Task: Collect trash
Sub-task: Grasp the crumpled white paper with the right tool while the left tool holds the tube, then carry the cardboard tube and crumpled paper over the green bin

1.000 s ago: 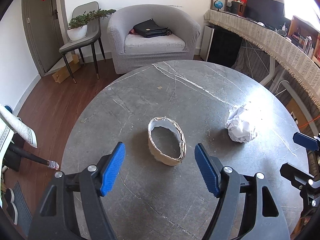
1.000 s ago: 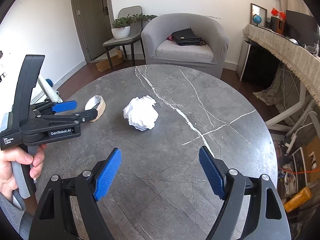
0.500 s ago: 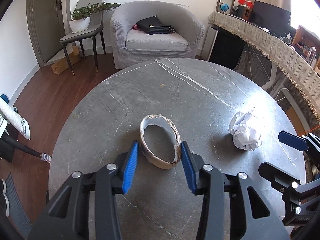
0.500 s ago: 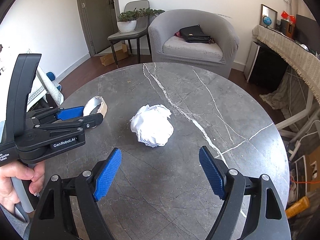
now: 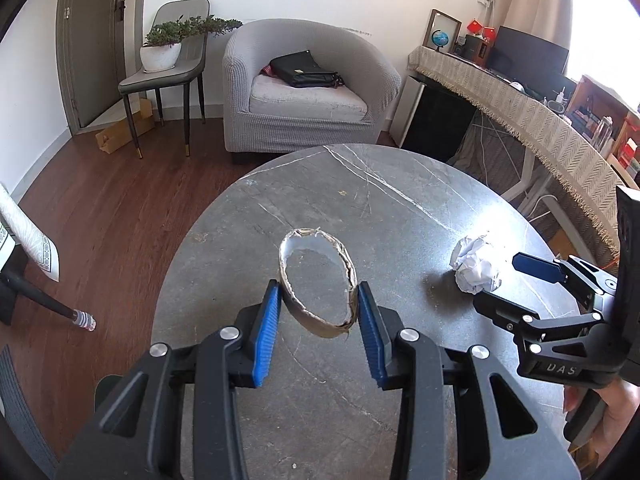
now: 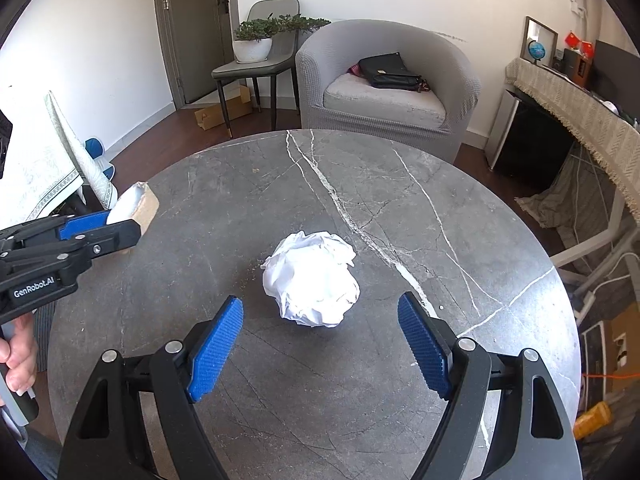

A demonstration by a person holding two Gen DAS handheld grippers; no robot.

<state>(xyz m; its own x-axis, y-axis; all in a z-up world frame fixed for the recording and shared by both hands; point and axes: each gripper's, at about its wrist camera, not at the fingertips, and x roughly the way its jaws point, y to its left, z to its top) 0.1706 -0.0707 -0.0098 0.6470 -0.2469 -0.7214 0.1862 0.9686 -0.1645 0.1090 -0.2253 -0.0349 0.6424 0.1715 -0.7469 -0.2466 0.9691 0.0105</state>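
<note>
On the grey table [image 6: 400, 208], left gripper [image 5: 318, 320] clamps the cardboard ring [image 5: 316, 280] by its sides for lifting, while right gripper [image 6: 320, 344] is spread wide facing the paper ball [image 6: 312, 280] at 12 o'clock, likely next pickup.

A round grey marble bench [image 6: 400, 208] with white veins carries one crumpled white paper ball [image 6: 312, 284].

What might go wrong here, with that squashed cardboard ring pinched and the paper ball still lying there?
The left gripper pinches the cardboard ring only at its near end, and the ring looks squashed and torn, so it might buckle or slip out. The right gripper stands open short of the paper ball; closing too early could nudge it across the table.
</note>
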